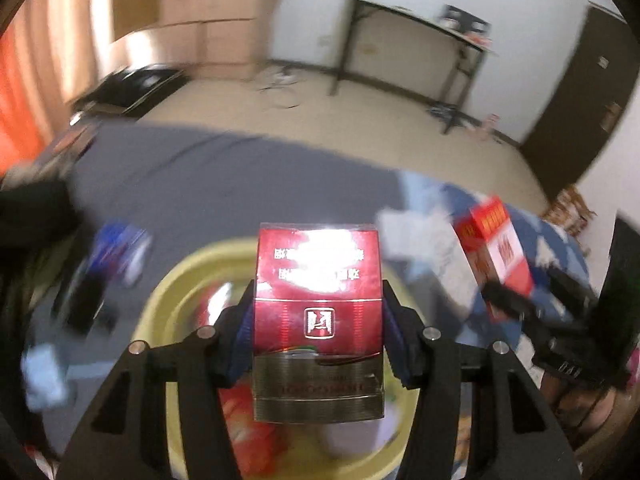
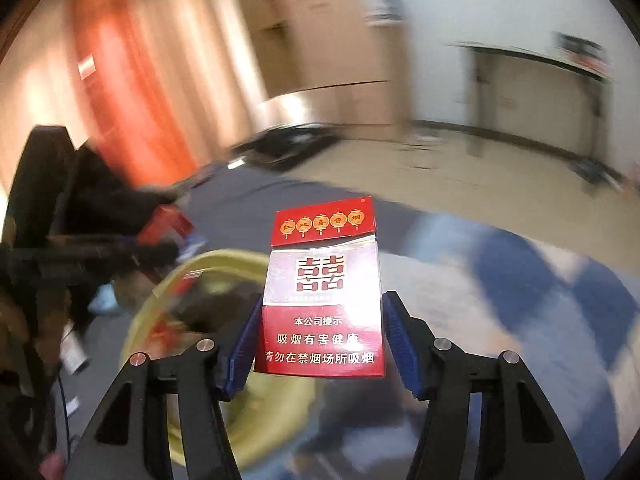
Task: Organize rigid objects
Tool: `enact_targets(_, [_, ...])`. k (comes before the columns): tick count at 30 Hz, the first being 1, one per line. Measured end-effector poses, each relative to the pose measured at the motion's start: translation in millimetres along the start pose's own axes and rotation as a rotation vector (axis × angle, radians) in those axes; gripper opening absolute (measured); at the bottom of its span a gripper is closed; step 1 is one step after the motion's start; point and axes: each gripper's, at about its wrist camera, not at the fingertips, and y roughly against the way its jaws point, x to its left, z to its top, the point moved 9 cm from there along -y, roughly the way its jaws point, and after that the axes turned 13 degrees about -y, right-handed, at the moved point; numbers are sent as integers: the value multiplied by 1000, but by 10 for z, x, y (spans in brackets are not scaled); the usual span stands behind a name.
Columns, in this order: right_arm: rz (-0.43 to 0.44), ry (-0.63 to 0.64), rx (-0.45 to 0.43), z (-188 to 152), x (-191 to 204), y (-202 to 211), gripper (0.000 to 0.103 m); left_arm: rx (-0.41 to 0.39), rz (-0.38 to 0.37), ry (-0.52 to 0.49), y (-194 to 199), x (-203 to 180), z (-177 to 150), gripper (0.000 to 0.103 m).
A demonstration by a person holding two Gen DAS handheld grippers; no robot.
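My left gripper [image 1: 318, 332] is shut on a dark red and gold cigarette pack [image 1: 318, 312] and holds it over a yellow basin [image 1: 160, 300] that has red items inside. My right gripper [image 2: 320, 336] is shut on a red and white cigarette pack [image 2: 322, 300] beside and above the same basin [image 2: 208, 264]. In the left wrist view the right gripper [image 1: 516, 300] and its pack [image 1: 498, 244] show at the right. In the right wrist view the left gripper [image 2: 152, 248] shows blurred at the left.
A grey cloth [image 1: 240, 176] covers the surface, with a blue and white patterned cloth [image 2: 540, 280] at the right. Blurred blue and black items [image 1: 116, 248] lie left of the basin. A black table [image 1: 420, 20] stands by the far wall.
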Motion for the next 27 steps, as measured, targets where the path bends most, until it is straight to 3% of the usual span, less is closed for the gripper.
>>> enact_targets(2, [34, 84, 55, -54, 330, -249, 58, 21, 10, 47, 6, 130, -236, 57])
enact_targets(6, [32, 190, 134, -161, 595, -648, 58, 92, 7, 116, -209, 236, -650, 57])
enact_targets(13, [-26, 306, 247, -307, 675, -1164, 58, 71, 15, 108, -439, 324, -686, 59])
enact_targets(16, [-10, 301, 220, -210, 726, -1156, 61, 46, 25, 131, -413, 374, -700, 82])
enact_targets(17, [5, 291, 190, -156, 737, -1063, 70, 5, 31, 150, -312, 380, -673, 93])
enact_targets(18, [29, 281, 155, -93, 738, -952, 86, -51, 18, 168, -181, 373, -624, 97])
enact_targets(19, [60, 276, 114, -19, 734, -809, 93, -114, 12, 187, -60, 369, -559, 103])
enact_targets(20, [89, 282, 69, 35, 713, -639, 103, -178, 20, 208, 88, 326, -553, 103])
enact_targets(22, [112, 319, 13, 6, 589, -357, 103, -219, 23, 237, 222, 138, -645, 103])
enact_targets(27, [82, 372, 82, -561, 80, -160, 103, -117, 100, 207, 162, -572, -1342, 103])
